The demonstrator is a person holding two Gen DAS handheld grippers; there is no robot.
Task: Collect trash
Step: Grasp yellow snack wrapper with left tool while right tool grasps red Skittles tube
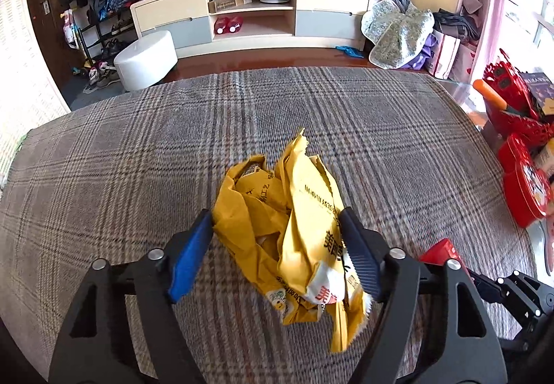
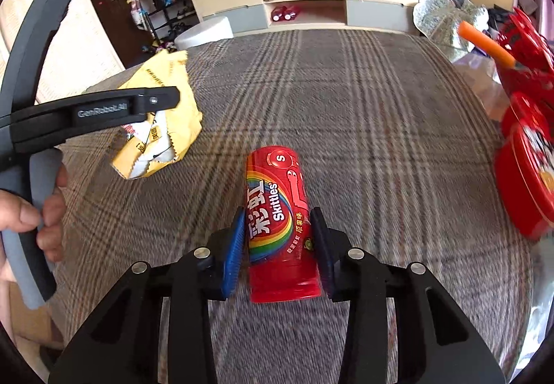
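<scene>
My left gripper (image 1: 277, 245) is shut on a crumpled yellow wrapper (image 1: 291, 228) and holds it above the plaid tablecloth (image 1: 138, 159). The same wrapper (image 2: 162, 128) shows in the right wrist view, gripped by the left gripper (image 2: 152, 100) at the left. My right gripper (image 2: 277, 238) is shut on a red Skittles tube (image 2: 280, 221), held between both blue pads above the cloth. A corner of that tube (image 1: 441, 250) shows at the lower right of the left wrist view.
Red tins (image 2: 523, 180) and a red basket with an orange-handled tool (image 2: 484, 41) stand at the table's right edge. Beyond the table are a white round stool (image 1: 145, 58), a TV cabinet (image 1: 252, 14) and piled clothes (image 1: 398, 34).
</scene>
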